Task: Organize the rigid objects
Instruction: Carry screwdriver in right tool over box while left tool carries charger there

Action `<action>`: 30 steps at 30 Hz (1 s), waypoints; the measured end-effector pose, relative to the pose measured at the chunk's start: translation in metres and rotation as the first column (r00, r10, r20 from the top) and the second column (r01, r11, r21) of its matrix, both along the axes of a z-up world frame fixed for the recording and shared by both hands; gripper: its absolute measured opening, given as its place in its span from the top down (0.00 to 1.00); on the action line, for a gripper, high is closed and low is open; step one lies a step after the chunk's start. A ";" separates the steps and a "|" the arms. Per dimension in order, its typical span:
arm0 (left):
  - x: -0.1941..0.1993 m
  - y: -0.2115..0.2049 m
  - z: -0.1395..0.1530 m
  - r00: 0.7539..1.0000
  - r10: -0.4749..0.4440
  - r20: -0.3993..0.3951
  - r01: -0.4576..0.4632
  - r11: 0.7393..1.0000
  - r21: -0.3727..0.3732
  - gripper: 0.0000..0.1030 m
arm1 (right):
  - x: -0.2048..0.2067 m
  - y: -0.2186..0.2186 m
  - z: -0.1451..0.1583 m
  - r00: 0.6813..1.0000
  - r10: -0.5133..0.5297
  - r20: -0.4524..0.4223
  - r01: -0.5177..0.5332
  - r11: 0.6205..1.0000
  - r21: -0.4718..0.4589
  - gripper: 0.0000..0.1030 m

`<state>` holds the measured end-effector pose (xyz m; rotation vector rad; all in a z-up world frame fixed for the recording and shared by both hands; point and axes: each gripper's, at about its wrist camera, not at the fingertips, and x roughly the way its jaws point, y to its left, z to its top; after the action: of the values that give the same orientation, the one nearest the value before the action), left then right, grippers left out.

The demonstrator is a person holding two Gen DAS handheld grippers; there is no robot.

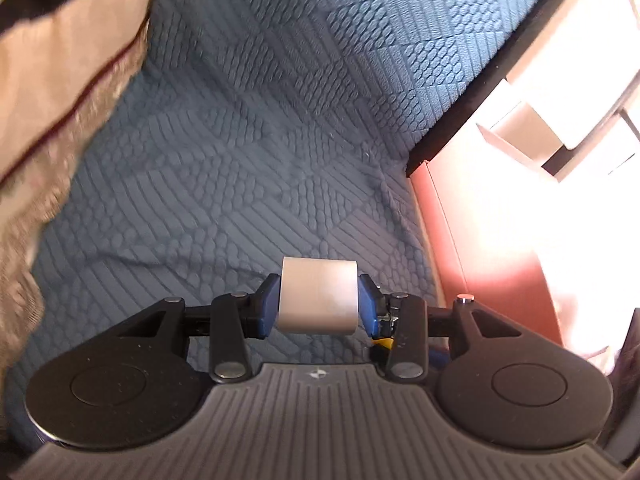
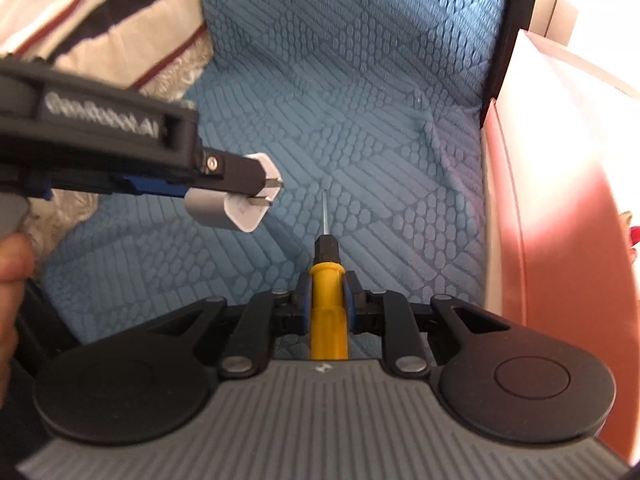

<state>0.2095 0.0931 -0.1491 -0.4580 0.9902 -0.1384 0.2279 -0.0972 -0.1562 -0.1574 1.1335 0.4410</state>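
Observation:
My left gripper (image 1: 319, 304) is shut on a white plug adapter (image 1: 318, 294) and holds it above the blue quilted bedspread (image 1: 248, 140). The adapter also shows in the right wrist view (image 2: 236, 204), with its metal prongs pointing right, held by the left gripper (image 2: 240, 188) at the left. My right gripper (image 2: 327, 296) is shut on a yellow-handled screwdriver (image 2: 327, 304). Its black collar and thin metal shaft point forward over the bedspread (image 2: 360, 120). A bit of the yellow handle shows in the left wrist view (image 1: 382, 343).
A striped pillow with a furry edge (image 1: 60, 92) lies at the left; it also shows in the right wrist view (image 2: 100, 28). A pink box wall (image 2: 552, 220) stands at the right beside the dark bed edge (image 2: 508, 40). Sunlit pale furniture (image 1: 560, 120) is beyond.

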 end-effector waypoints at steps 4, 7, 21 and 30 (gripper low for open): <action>-0.005 -0.002 0.014 0.999 -0.020 0.029 0.020 1.000 -0.014 0.54 | -0.002 -0.009 0.019 0.999 -0.017 0.027 0.017 0.999 0.029 0.81; -0.008 -0.004 0.025 0.999 -0.019 0.045 0.019 1.000 -0.020 0.54 | -0.004 -0.016 0.033 0.998 -0.025 0.050 0.023 0.999 0.046 0.81; -0.007 -0.041 0.091 0.992 -0.028 0.121 0.028 1.000 0.008 0.54 | 0.001 -0.068 0.117 0.976 -0.096 0.194 0.067 0.986 0.150 0.81; 0.002 -0.072 0.140 0.981 -0.044 0.188 0.045 0.999 -0.003 0.54 | 0.005 -0.101 0.169 0.944 -0.131 0.304 0.080 0.981 0.176 0.81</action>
<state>0.2115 0.0214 -0.0093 -0.4214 0.8147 -0.2213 0.2333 -0.1984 0.0124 -0.0224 0.7843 0.3938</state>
